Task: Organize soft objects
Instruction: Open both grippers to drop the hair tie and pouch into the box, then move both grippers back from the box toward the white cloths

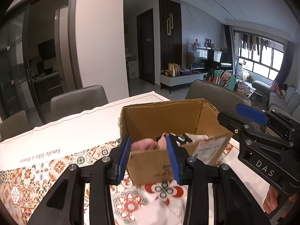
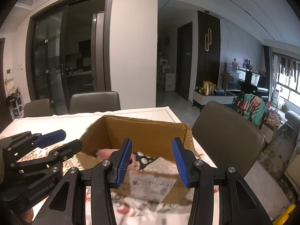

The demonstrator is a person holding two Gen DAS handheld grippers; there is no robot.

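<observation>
Both tongs (image 1: 151, 157) (image 2: 152, 162) gape over the cardboard box (image 1: 161, 118).

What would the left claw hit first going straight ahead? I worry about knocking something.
Most likely the near wall of the cardboard box, which sits between the open left claw fingers; depth is unclear.

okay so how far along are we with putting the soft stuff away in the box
Looks mostly done: the cardboard box already holds a pink knitted item and a black-and-white piece. Nothing is in hand; the left gripper and right gripper are both open and empty near the box's front. On the patterned tablecloth, no loose soft items show, though much of the table is out of view.
</observation>
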